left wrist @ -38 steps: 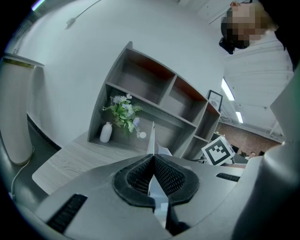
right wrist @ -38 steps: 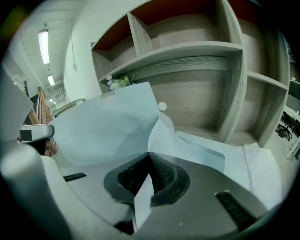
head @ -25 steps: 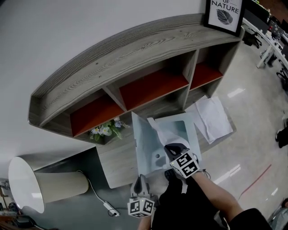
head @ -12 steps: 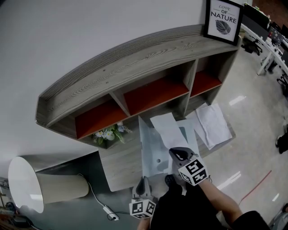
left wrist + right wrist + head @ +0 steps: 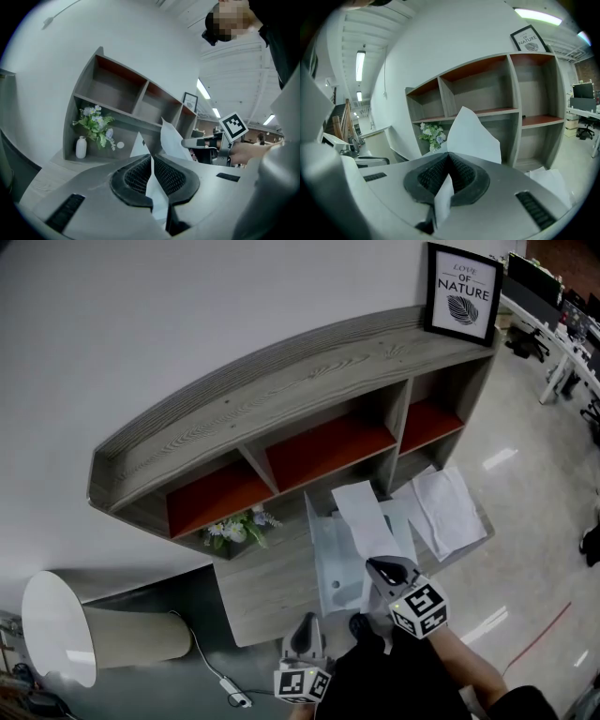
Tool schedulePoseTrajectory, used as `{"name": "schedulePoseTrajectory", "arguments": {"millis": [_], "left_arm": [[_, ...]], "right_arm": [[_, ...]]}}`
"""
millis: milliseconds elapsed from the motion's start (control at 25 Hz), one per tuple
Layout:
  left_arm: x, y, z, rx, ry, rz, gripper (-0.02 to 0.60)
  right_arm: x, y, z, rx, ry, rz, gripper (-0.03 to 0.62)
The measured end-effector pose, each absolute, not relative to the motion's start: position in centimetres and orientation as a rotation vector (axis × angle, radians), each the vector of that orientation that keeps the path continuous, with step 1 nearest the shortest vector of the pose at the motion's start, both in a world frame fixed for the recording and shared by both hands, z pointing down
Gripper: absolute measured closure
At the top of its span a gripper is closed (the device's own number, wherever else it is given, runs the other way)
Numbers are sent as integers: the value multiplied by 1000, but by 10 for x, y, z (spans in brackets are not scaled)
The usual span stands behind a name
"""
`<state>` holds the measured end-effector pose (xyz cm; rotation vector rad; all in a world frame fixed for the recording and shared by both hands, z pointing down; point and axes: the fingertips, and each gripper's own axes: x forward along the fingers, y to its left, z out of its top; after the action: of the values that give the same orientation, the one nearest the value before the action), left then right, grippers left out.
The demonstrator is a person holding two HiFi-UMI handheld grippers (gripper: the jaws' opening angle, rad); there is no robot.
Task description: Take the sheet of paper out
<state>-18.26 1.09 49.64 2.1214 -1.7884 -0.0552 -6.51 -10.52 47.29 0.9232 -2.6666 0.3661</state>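
I have both grippers clenched. The right gripper (image 5: 382,568) is grasping the lower edge of the sheet of paper (image 5: 359,512); in the right gripper view the white sheet is pinched flat between the pads and fans up in front of the shelf unit (image 5: 281,381). The left gripper (image 5: 307,624) is grasping the near edge of the translucent folder (image 5: 328,554), a thin pale edge caught between its closed pads. It holds the folder tilted up over the tabletop (image 5: 258,592).

I judge the task mostly done. In the head view the sheet stands up and across the folder, its far end well past the folder's top edge and near the shelf openings. I cannot tell whether the end beside my right gripper is fully clear of the folder's pocket, since the two overlap there.

What I think is left is to draw the sheet clear while the left gripper holds the folder back, then set it down, perhaps by the loose papers (image 5: 448,507) on the right of the tabletop. The vase of flowers (image 5: 234,526) is well apart.
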Motion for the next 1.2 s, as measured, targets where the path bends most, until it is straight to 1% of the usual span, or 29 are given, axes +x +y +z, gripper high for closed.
{"name": "schedulePoseTrajectory", "arguments": {"millis": [280, 800, 1200], "left_arm": [[-182, -9, 453, 2199, -1825, -79, 568], [-155, -50, 388, 2323, -1688, -184, 569], [-136, -67, 340, 2462, -1605, -109, 571]], "right_arm": [[-56, -101, 429, 942, -2768, 323, 582], [-45, -92, 344, 956, -2918, 156, 582], [-38, -92, 313, 948, -2972, 82, 582]]}}
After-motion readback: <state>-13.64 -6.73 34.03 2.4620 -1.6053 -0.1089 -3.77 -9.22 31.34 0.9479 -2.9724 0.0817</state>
